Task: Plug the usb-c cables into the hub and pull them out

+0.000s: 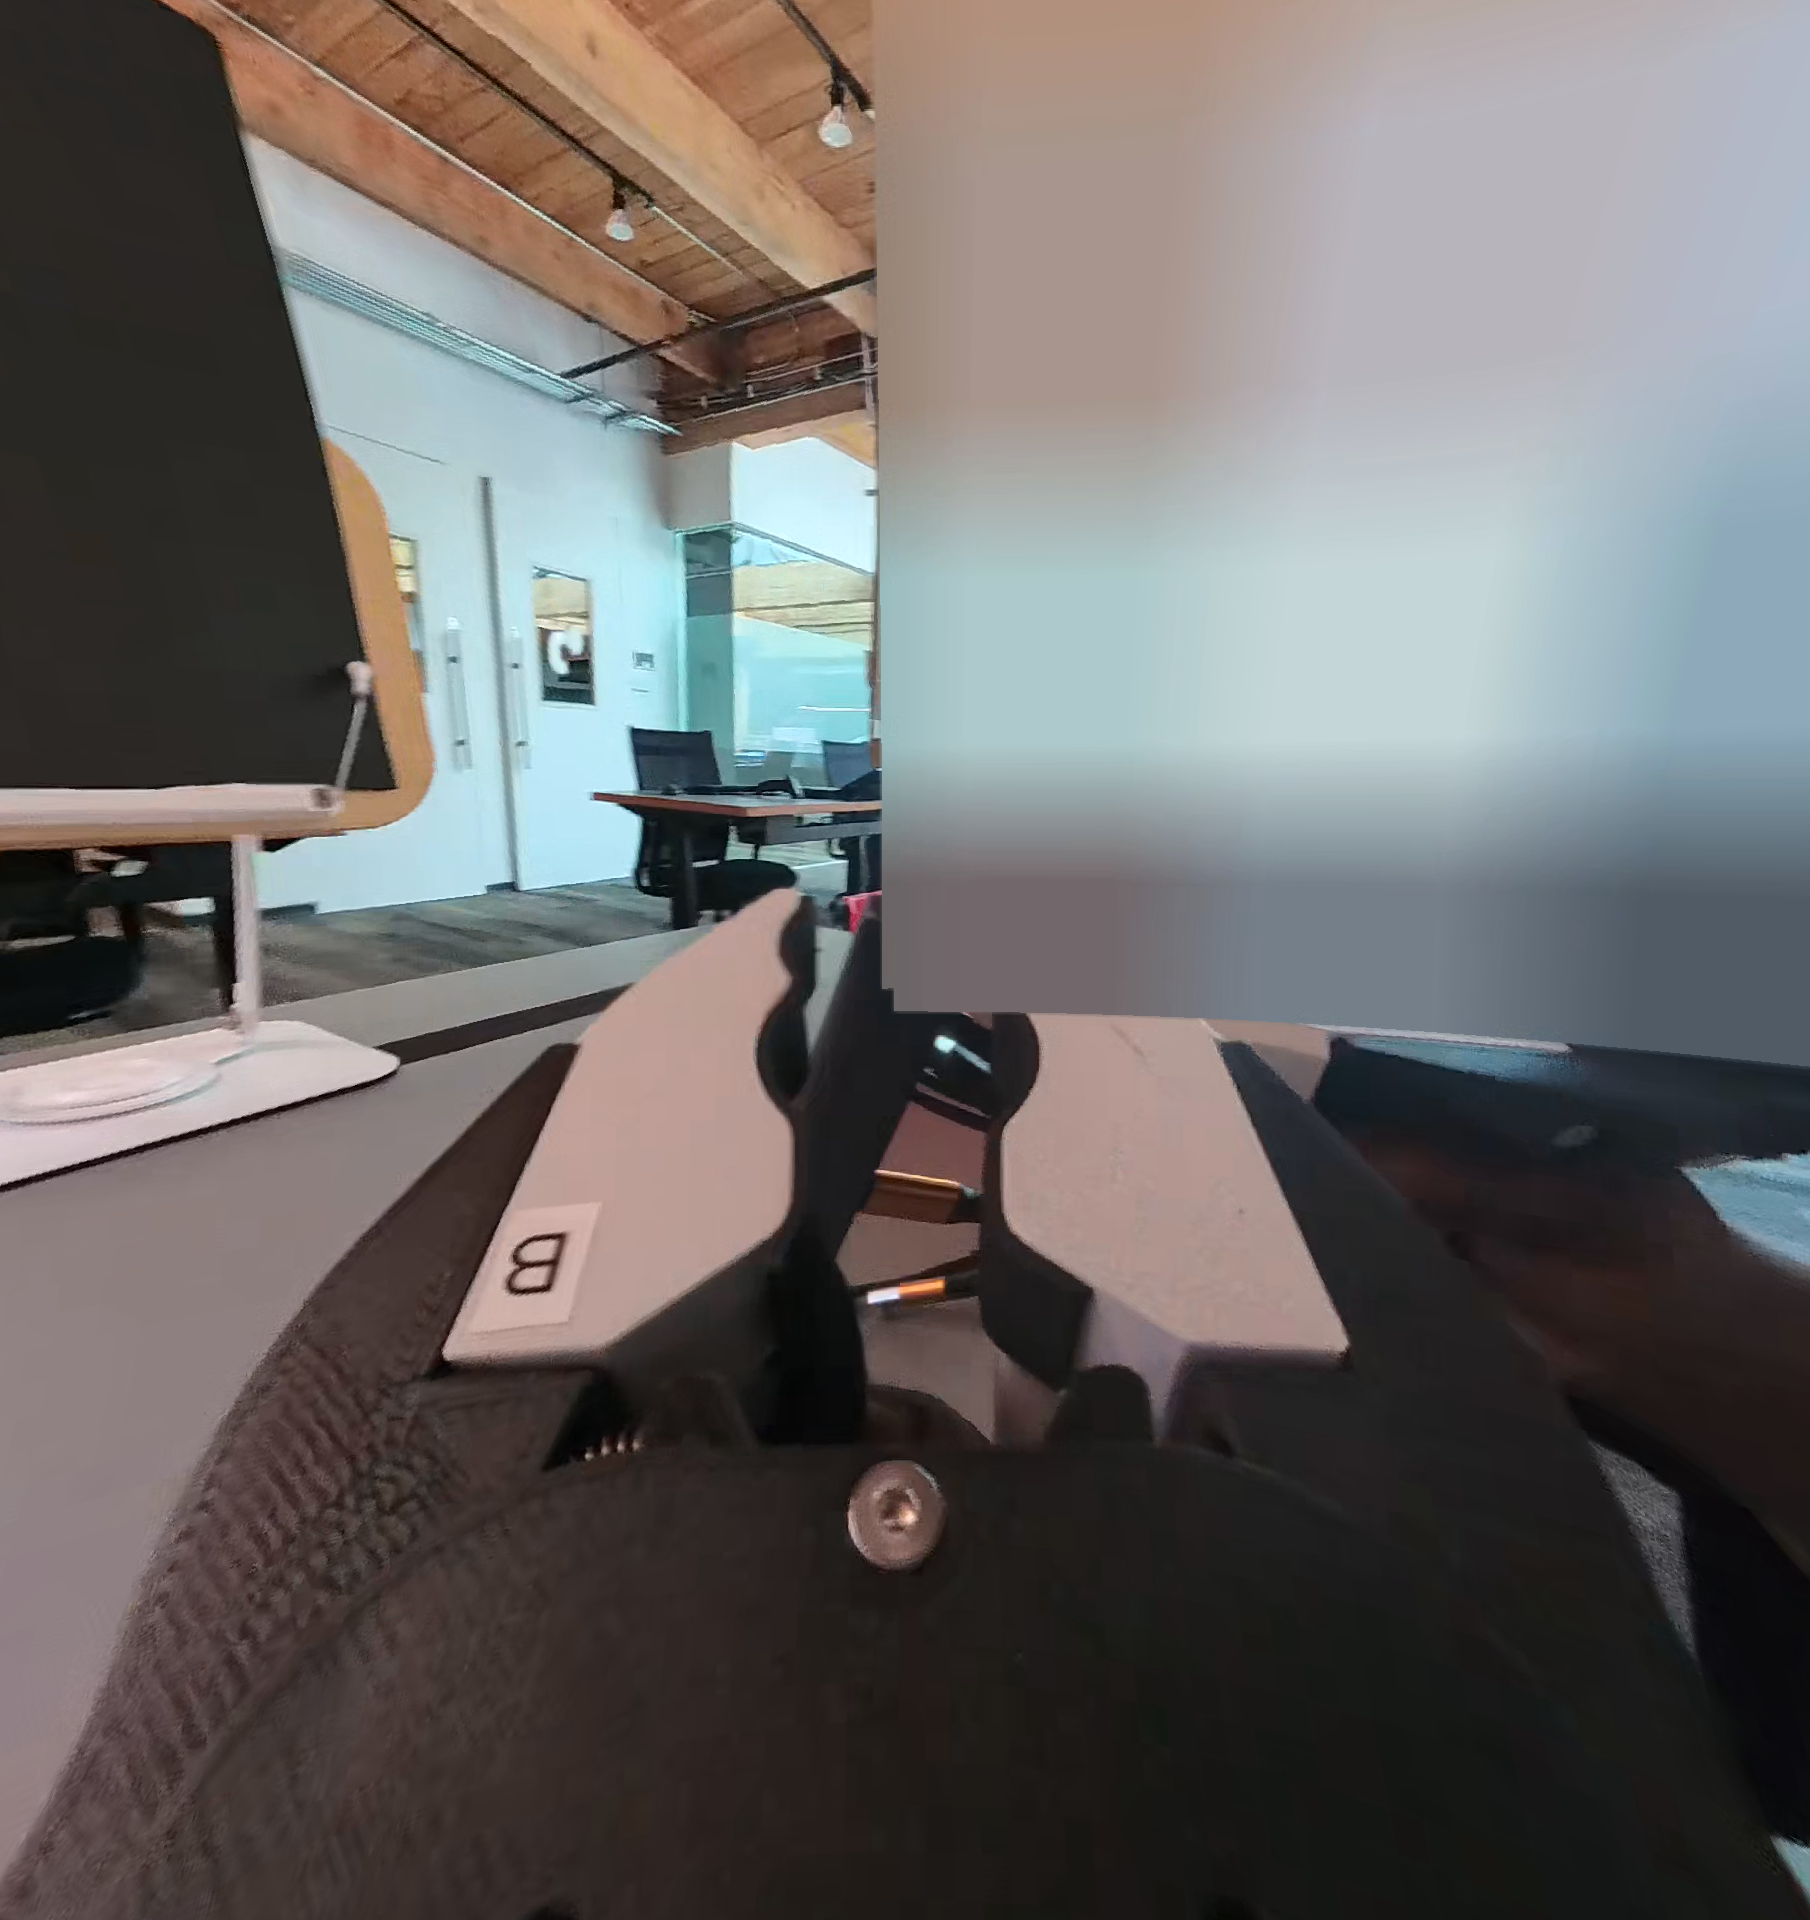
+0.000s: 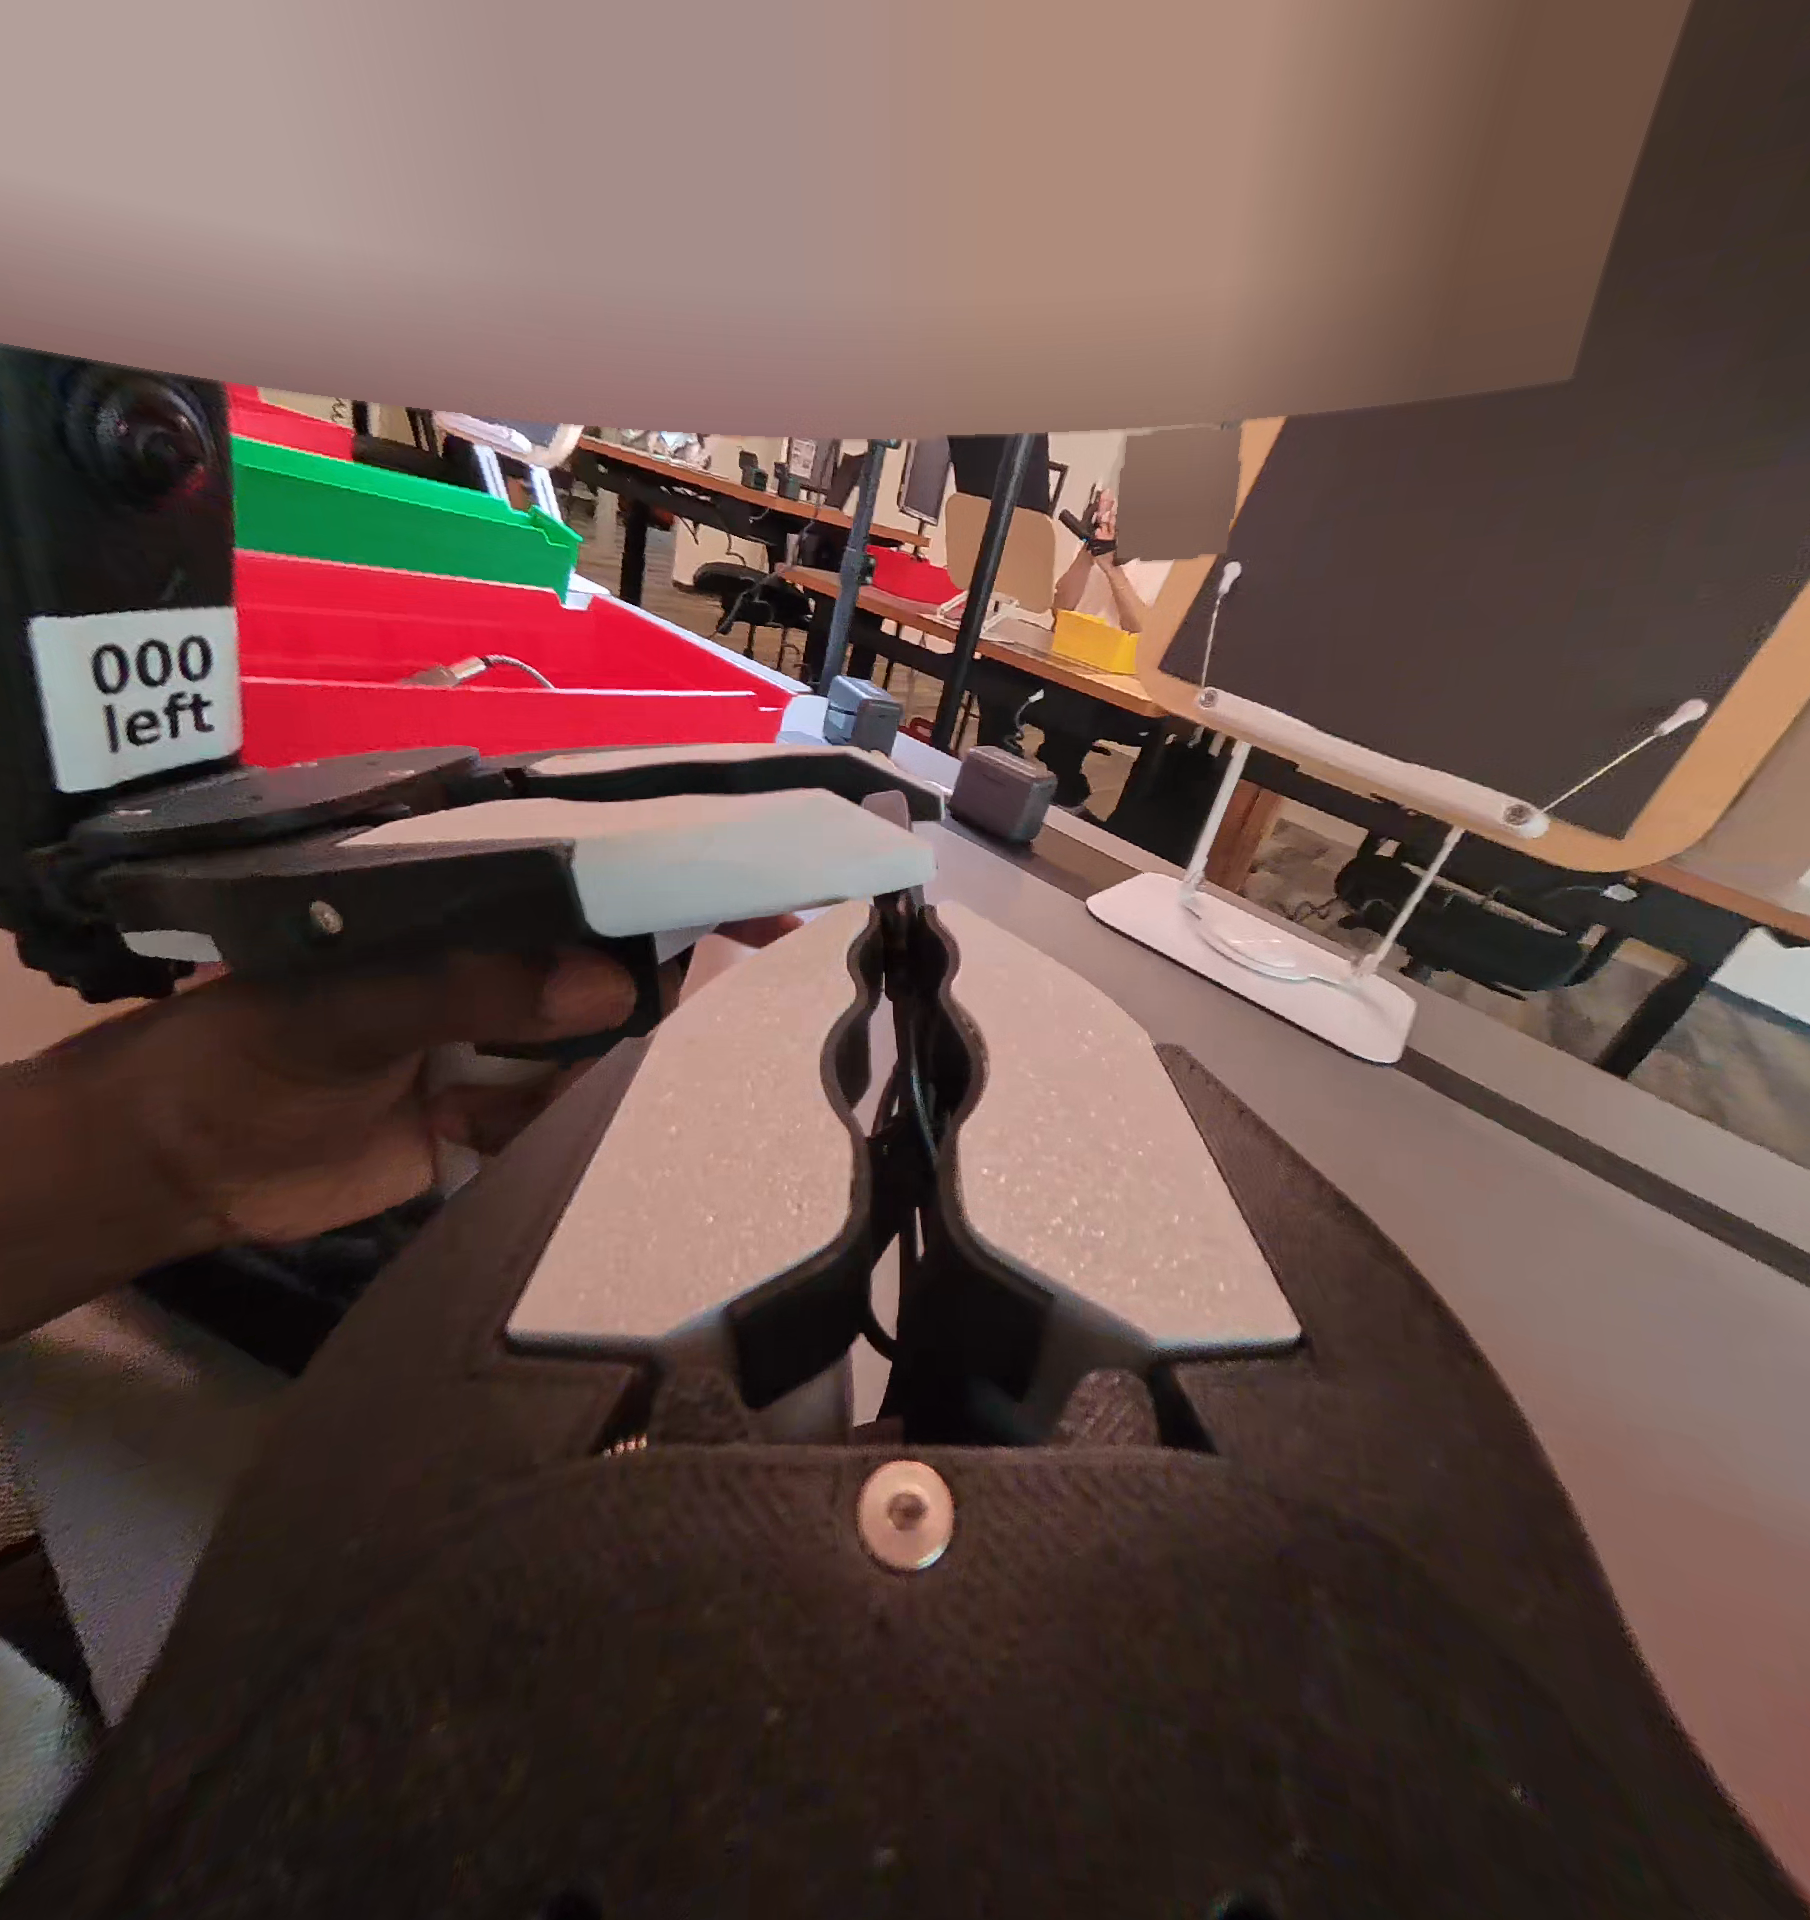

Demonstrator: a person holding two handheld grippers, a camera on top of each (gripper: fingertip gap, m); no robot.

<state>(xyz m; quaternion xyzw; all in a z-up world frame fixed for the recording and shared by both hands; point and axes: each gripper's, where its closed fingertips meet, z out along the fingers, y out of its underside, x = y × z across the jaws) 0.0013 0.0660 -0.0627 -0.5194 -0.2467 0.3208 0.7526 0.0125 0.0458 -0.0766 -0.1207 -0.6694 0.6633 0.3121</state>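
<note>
My left gripper (image 1: 906, 1029) has its jaws closed on a flat greyish piece that looks like the hub (image 1: 927, 1143); gold-coloured plug ends (image 1: 916, 1195) show in the gap below it. In the right wrist view the left gripper (image 2: 896, 821) lies sideways, held by a hand (image 2: 309, 1081), with a small grey end (image 2: 888, 805) poking out at its tips. My right gripper (image 2: 906, 920) is shut on a black usb-c cable (image 2: 906, 1091), its tips just under the left gripper's tips. The plug tip and the hub's ports are hidden. The right gripper (image 1: 1503, 1122) shows dark and blurred in the left wrist view.
Both grippers are above a grey desk (image 1: 153, 1351). A white stand (image 2: 1254, 956) with a black board is on the desk; it also shows in the left wrist view (image 1: 153, 1081). Red bins (image 2: 485, 665), a green bin (image 2: 392, 509) and small grey boxes (image 2: 1005, 795) stand behind.
</note>
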